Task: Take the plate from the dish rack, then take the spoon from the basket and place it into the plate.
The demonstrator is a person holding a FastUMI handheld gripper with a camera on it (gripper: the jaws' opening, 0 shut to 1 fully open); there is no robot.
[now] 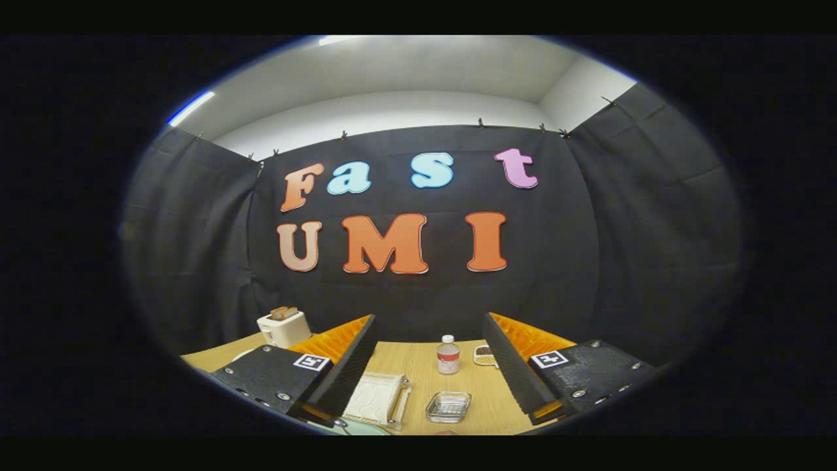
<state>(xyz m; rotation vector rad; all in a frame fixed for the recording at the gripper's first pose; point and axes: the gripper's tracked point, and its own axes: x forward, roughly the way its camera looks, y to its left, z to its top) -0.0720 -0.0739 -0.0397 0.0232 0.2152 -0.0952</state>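
**Gripper held wide above the table, nothing between its 2 fingers**

Much of the near table is cut off. A pale, rounded rim [356, 428], possibly the plate, shows only as a sliver by the left finger's base; too little is visible to be sure. No spoon or basket can be made out. A small dish [484, 354] with dark contents is half hidden behind the right finger.

The gripper [428, 356] is raised and looks level toward the booth's back wall, with the wooden table [418, 366] low between the fingers. The fingers stand far apart and grip nothing.

Between the fingers lie a white ribbed rack-like tray [376, 398], close to the left finger, a clear glass dish [448, 407] just beside it, and beyond them a small bottle [448, 354] standing upright. A white toaster [284, 327] with 2 slices in it stands beyond the left finger.
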